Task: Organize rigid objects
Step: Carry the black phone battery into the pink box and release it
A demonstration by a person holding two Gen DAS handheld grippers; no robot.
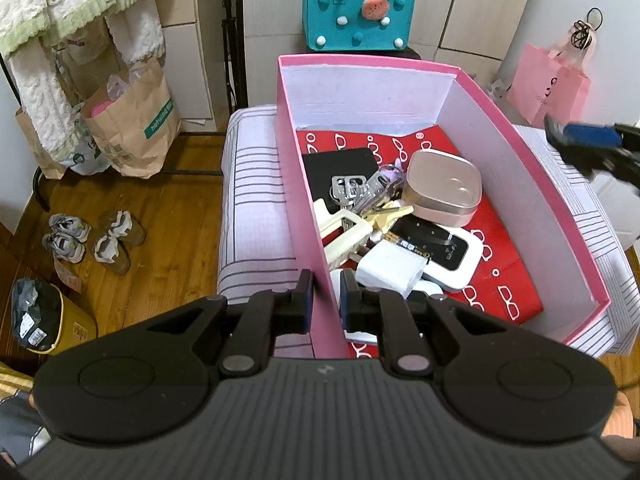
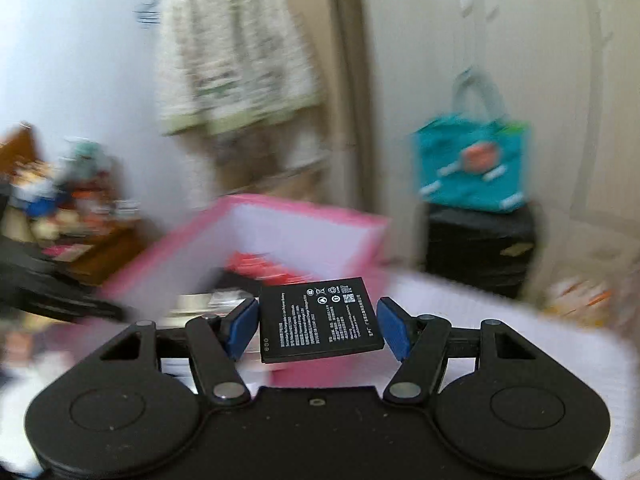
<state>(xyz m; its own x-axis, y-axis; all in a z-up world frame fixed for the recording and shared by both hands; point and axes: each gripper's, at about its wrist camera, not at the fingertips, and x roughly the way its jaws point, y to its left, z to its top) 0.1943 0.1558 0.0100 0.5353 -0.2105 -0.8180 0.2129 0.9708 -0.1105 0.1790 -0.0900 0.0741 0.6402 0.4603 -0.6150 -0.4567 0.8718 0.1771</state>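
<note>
A pink box [image 1: 368,92] stands on a striped cushion [image 1: 256,200]. My left gripper [image 1: 327,300] is shut on the box's near left wall, one finger outside and one inside. In the box lie a rose-gold tin [image 1: 442,188], a bunch of keys [image 1: 360,190], a black pouch [image 1: 340,160], a white charger [image 1: 390,268] and a black-and-white device [image 1: 444,252] on red patterned paper. My right gripper [image 2: 318,326] is shut on a flat black battery [image 2: 320,320], held in the air beyond the box's [image 2: 280,212] right side. In the left wrist view the right gripper [image 1: 588,136] shows blurred at the right edge.
A teal felt bag [image 1: 356,12] sits on a dark stand behind the box. A pink paper bag [image 1: 548,84] hangs at the right. Brown paper bags [image 1: 132,120], shoes [image 1: 92,240] and a yellow bin [image 1: 52,320] are on the wooden floor to the left.
</note>
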